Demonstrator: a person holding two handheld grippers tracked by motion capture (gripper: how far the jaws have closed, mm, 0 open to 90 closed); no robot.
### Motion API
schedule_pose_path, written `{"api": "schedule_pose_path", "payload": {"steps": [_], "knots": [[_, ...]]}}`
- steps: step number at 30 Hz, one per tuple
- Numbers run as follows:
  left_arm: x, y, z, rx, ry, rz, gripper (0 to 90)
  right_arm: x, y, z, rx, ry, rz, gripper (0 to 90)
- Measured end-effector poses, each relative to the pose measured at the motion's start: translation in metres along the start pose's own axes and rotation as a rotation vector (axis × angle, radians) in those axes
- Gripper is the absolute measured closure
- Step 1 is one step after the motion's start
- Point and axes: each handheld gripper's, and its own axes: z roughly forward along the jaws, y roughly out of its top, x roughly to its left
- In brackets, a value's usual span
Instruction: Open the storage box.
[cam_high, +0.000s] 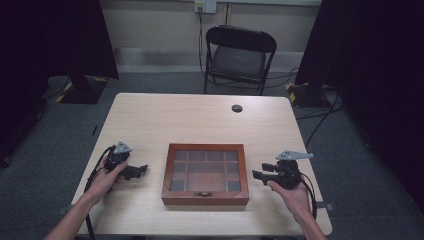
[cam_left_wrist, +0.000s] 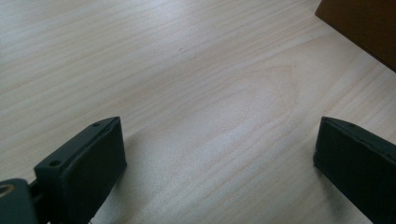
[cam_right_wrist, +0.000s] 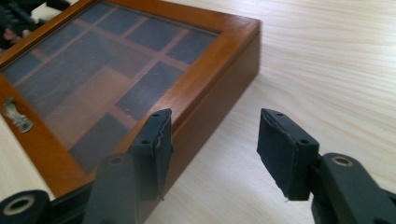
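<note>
— What's on the bench (cam_high: 150, 115) from where you stand?

— A flat wooden box (cam_high: 205, 174) with a glass lid, sitting near the front edge, about in the middle. Through the glass you can see small compartments, and there's a little metal clasp (cam_high: 202, 194) on the side facing the person.

— And the hands?

— One either side of the box. The left tongs (cam_high: 142, 169) are just left of it, pointing towards it, jaws spread wide over bare wood with nothing between them. A corner of the box (cam_left_wrist: 364, 28) is close ahead of them.

— The right ones?

— The right tongs (cam_high: 256, 174) are just beside the box's right wall, jaws apart as well and empty. One jaw looks level with the lid's edge, though I can't quite tell whether it touches.

— Anything behind?

— A black folding chair (cam_high: 239, 55) past the far edge.
</note>
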Motion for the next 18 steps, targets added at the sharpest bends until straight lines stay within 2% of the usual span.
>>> {"api": "schedule_pose_path", "payload": {"steps": [2,7,12,13,18], "knots": [[0.0,0.0,0.0,0.001,0.001,0.001,1.6,0.004,0.001,0.001,0.013,0.015,-0.015,46.4],[0.0,0.0,0.0,0.0,0.0,0.0,1.5,0.014,0.007,0.0,-0.003,0.075,-0.042,52.4],[0.0,0.0,0.0,0.0,0.0,-0.001,1.5,0.025,0.012,0.002,0.001,0.11,-0.072,53.3],[0.0,0.0,0.0,0.001,0.0,0.0,1.5,0.031,0.013,0.003,0.004,0.125,-0.088,54.0],[0.0,0.0,0.0,0.0,0.0,0.0,1.5,0.045,0.017,0.008,0.007,0.166,-0.133,58.9]]}}
